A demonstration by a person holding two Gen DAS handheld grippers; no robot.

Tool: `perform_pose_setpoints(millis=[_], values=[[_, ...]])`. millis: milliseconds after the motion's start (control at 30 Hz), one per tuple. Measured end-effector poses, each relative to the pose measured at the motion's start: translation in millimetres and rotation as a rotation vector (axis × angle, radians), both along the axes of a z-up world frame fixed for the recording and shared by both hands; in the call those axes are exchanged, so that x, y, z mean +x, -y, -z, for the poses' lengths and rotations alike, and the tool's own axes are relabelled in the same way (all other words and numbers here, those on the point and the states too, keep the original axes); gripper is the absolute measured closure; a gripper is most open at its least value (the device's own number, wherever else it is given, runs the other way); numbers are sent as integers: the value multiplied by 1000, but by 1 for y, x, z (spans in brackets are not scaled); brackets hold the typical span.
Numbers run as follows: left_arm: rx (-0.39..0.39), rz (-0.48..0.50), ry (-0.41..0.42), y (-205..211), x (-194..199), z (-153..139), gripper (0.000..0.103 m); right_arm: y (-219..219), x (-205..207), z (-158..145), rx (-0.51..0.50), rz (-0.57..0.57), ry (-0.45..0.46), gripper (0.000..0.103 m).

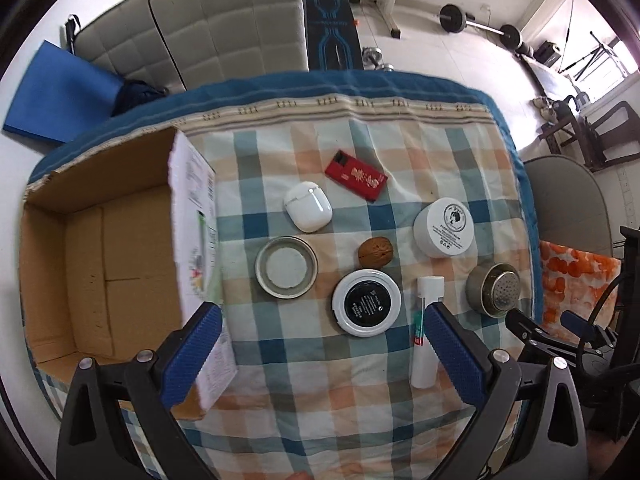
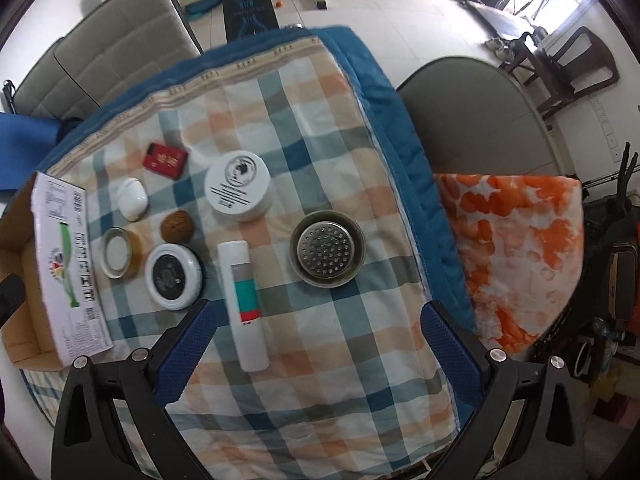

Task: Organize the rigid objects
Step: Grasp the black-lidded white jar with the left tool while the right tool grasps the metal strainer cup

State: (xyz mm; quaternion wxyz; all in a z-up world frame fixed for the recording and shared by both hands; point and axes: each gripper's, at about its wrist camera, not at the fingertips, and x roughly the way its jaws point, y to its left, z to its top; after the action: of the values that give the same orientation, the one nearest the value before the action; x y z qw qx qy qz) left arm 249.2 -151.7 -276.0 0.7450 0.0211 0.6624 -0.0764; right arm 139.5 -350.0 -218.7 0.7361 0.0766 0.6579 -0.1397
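Several small objects lie on a checked cloth: a red box (image 1: 355,176), a white earbud case (image 1: 308,206), a white cream jar (image 1: 444,227), a walnut (image 1: 375,253), a metal lid (image 1: 286,267), a black-and-white round tin (image 1: 366,303), a white tube (image 1: 426,334) and a metal strainer cup (image 1: 495,289). An open cardboard box (image 1: 100,264) stands at the left. My left gripper (image 1: 320,350) is open and empty above the near cloth. My right gripper (image 2: 316,346) is open and empty, over the tube (image 2: 244,304) and near the strainer cup (image 2: 327,254).
The cloth (image 1: 320,392) covers a blue-edged table. A chair with an orange-and-white cushion (image 2: 516,256) stands at the right. A grey sofa (image 1: 200,28) and gym weights (image 1: 476,24) stand beyond the table.
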Motion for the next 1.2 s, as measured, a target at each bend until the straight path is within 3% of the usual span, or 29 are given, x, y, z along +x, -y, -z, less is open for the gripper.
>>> perform_pose_setpoints(millis=[167,367,433,467,633,800,1033,1200], values=[[27,15,-123,26,8,68,0,23,26,72,63,20,-106,7],[35,41,-219,43,4,121,26,30,40,123,121,6,-163,14],[21,50,-220,47,3,133,27,30,42,134,111,9,-173,14],[-3,47,-216,47,3,136,28,31,42,139,109,12,-174,15],[38,85,-203,53,-6,142,28,40,46,163,100,31,-205,27],[76,88,-264,52,-9,168,28,37,48,180,78,4,-216,28],[60,74,-210,36,-36,149,29,46,40,197,127,-6,-250,30],[82,61,-218,34,-56,167,26,49,31,217,130,-38,-270,29]])
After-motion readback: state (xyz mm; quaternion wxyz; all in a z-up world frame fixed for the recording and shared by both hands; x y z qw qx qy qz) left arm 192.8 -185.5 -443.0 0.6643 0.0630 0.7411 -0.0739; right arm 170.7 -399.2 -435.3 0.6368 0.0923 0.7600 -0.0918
